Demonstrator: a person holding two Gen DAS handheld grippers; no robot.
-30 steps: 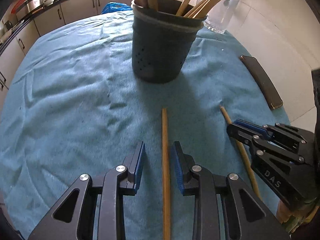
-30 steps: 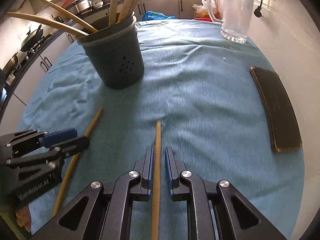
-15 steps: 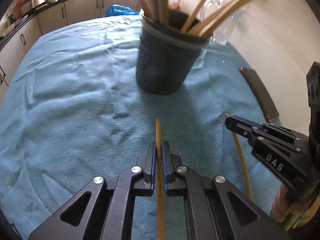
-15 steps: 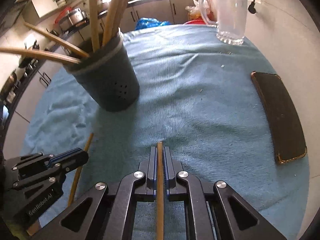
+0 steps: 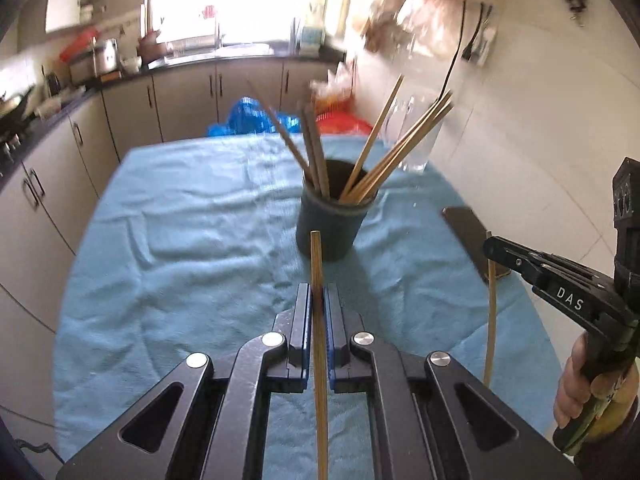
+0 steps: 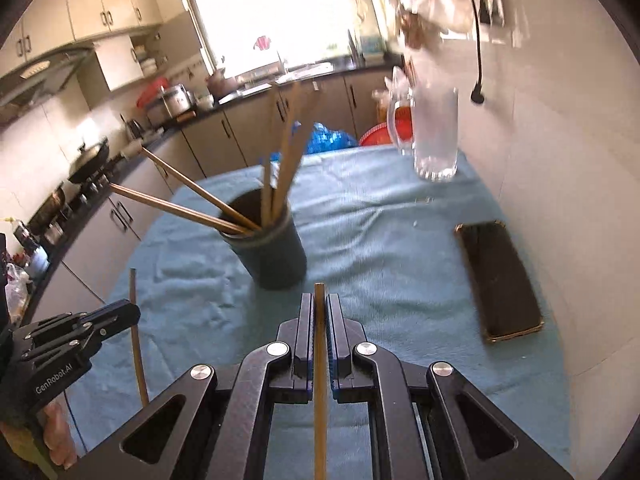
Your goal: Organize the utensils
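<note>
A dark round holder (image 5: pixel 331 227) with several wooden chopsticks stands on the blue cloth (image 5: pixel 180 240). My left gripper (image 5: pixel 318 293) is shut on a wooden chopstick (image 5: pixel 315 256), lifted off the cloth, its tip pointing at the holder. My right gripper (image 6: pixel 319 301) is shut on another chopstick (image 6: pixel 318 420), also raised, just in front of the holder (image 6: pixel 276 258). Each view shows the other gripper beside it: the right gripper (image 5: pixel 490 246) with its chopstick (image 5: pixel 491 320), and the left gripper (image 6: pixel 134 312) with its stick (image 6: pixel 138 356).
A dark phone (image 6: pixel 500 280) lies on the cloth to the right, near the wall. A glass mug (image 6: pixel 434 136) stands at the far right corner. Kitchen cabinets and a worktop with pots run behind and along the left. A hand (image 5: pixel 576 384) holds the right gripper's handle.
Both grippers closed on the chopsticks that lay on the cloth, then rose with them. The holder now sits lower and farther off in both views.
</note>
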